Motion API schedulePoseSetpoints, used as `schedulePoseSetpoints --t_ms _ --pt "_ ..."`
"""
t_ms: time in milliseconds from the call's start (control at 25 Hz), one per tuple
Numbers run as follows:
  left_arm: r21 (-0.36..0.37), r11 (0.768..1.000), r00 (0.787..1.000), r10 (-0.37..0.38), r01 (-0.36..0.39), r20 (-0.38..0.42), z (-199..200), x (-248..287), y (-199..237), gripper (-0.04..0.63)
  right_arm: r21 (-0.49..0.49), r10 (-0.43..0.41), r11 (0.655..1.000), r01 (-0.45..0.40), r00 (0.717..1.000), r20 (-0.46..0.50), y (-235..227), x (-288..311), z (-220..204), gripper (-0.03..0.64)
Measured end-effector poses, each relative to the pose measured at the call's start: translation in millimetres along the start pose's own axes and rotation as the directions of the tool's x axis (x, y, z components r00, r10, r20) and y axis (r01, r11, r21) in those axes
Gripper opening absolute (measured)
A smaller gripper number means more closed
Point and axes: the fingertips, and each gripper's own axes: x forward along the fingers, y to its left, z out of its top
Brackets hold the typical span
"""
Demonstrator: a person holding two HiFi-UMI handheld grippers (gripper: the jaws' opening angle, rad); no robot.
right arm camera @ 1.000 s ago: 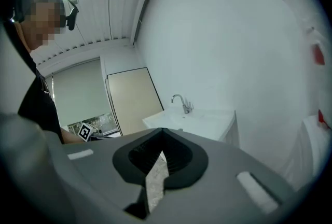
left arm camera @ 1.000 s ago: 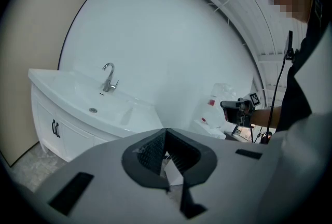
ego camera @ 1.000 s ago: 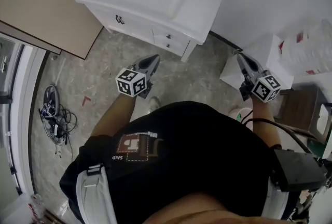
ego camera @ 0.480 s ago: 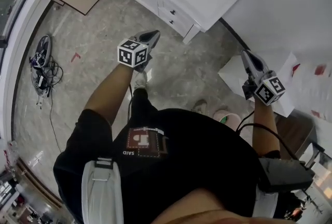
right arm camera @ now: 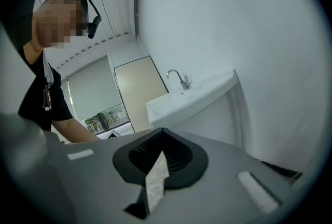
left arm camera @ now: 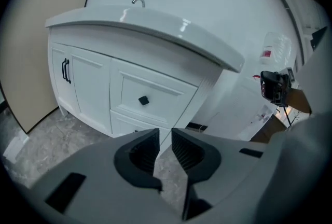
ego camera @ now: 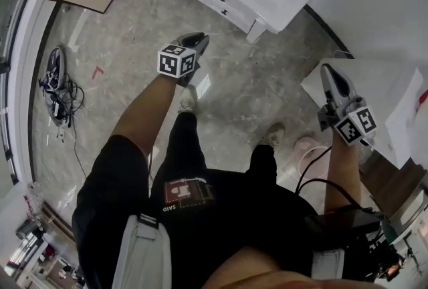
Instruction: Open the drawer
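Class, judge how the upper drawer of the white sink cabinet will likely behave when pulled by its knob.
The drawer probably slides straight out, rigid: it is a framed panel in the cabinet. Its knob is small, so a grip may slip. The cabinet, carrying a sink, likely won't tip.

Only legible text: "SAID" by the red patch [ego camera: 189, 191] on the black shirt [ego camera: 267, 214]. Cubes on left gripper [ego camera: 196, 37] and right gripper [ego camera: 328, 69]: coded squares, no text.
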Motion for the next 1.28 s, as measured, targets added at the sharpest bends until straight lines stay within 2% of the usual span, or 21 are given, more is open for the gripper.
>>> schedulePoseSetpoints --t_ms 240,400,560,680,920,1160,1280 --pt "0.041 0.999 0.999 0.005 -0.003 -0.049 -58 97 56 0.11 0.03 -0.058 0.998 0.058 0.998 0.004 -52 29 -91 -0.003" --pt "0.009 1.0 0.998 0.025 -0.025 -0.052 -90 164 96 0.158 0.054 -0.073 0.996 0.073 0.997 -0.001 -85 44 -148 -0.003" --pt "-0.064 0.996 0.998 0.061 -0.061 -0.007 -101 215 130 0.207 0.045 -0.085 0.995 0.086 0.996 -0.024 -106 52 -199 -0.003" --pt "-0.045 0.996 0.997 0.078 -0.078 -0.014 -108 244 149 0.236 0.047 -0.094 0.994 0.096 0.995 -0.037 -115 55 -231 -0.003" --pt "0.015 0.998 0.998 0.067 -0.067 -0.012 -106 290 164 0.245 0.052 -0.094 0.994 0.096 0.995 -0.029 -125 58 -267 -0.003" --pt "0.061 0.995 0.996 0.079 -0.077 -0.033 -108 314 166 0.244 0.071 -0.099 0.992 0.102 0.994 -0.043 -132 60 -287 -0.003" --pt "0.096 0.991 0.995 0.098 -0.096 -0.018 -103 317 165 0.24 0.079 -0.107 0.991 0.11 0.993 -0.049 -135 60 -292 -0.003"
